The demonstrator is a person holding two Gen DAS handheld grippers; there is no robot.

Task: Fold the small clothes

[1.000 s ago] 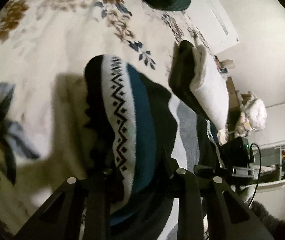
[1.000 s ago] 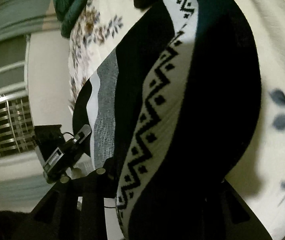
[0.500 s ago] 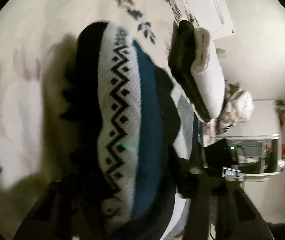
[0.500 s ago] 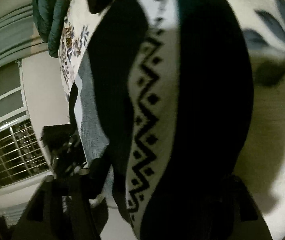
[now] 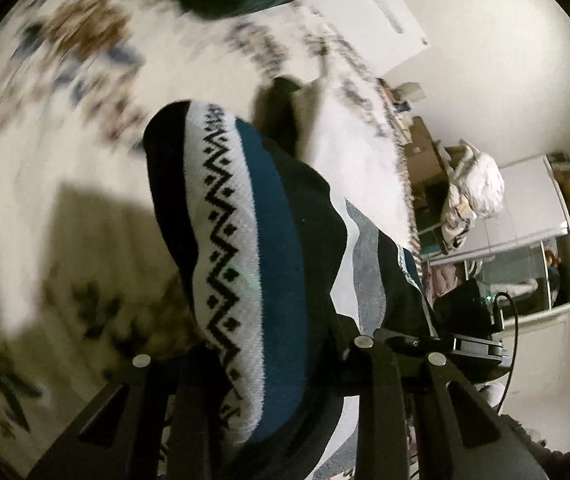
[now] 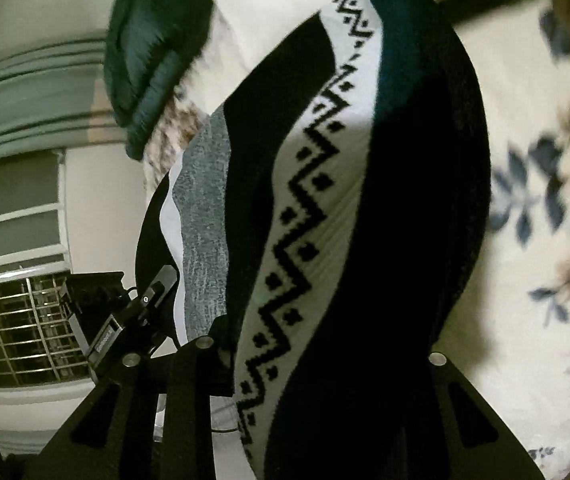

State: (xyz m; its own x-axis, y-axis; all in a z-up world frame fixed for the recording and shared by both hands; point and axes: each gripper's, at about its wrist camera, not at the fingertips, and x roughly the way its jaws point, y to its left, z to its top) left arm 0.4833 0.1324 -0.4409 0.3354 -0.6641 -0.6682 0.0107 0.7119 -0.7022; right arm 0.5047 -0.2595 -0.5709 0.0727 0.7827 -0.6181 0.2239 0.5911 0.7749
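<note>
Above a floral bedspread (image 5: 65, 184), a striped knit garment (image 5: 245, 248) hangs between two grippers

At the lower centre of each wrist view the cloth fills the jaws: the left gripper (image 5: 261, 364) and right gripper (image 6: 321, 356) are both closing, pinching its zigzag-patterned edge; a dark green jacket (image 6: 153, 48) lies at upper left in the right view

My left gripper (image 5: 269, 368) points downward, jaws closing with knit cloth between the fingers. My right gripper (image 6: 321, 364) also points downward, jaws closing, the same cloth clamped between its fingers.
</note>
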